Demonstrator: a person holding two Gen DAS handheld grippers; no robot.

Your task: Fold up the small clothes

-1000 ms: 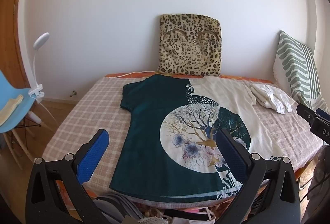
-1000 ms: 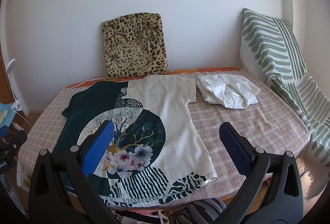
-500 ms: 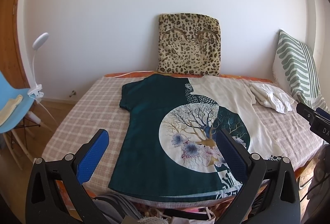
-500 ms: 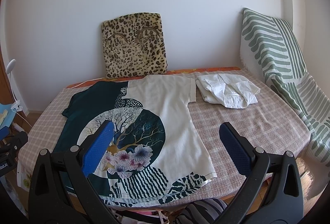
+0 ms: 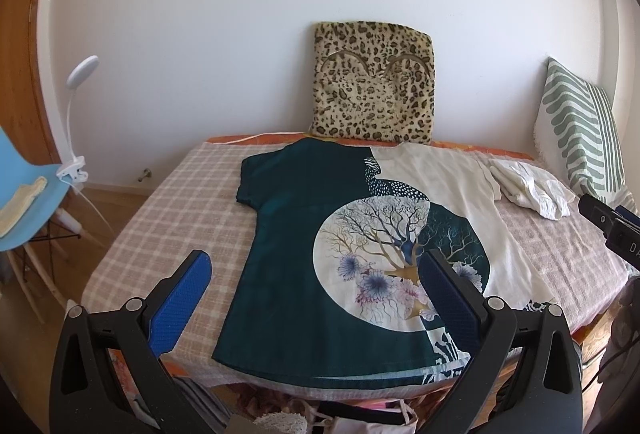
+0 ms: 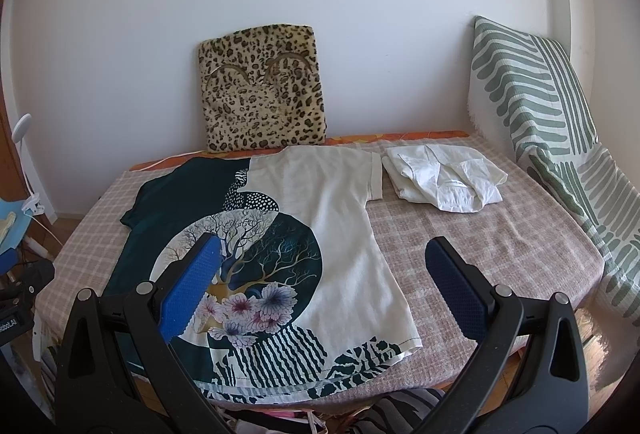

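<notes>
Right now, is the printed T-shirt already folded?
No, the printed T-shirt lies spread flat on the bed, both sleeves out.

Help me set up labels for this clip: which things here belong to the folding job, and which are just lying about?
Part of the job:
- printed T-shirt, spread flat on the bed
- white garment, bunched beside its sleeve
- left gripper and right gripper, both open, holding nothing

Just lying about:
- leopard cushion against the wall
- striped pillow
- clip lamp
- blue chair

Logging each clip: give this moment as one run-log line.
stage: before first fold | shirt: flat on bed | left gripper: open | right gripper: open | white garment: folded aside
</notes>
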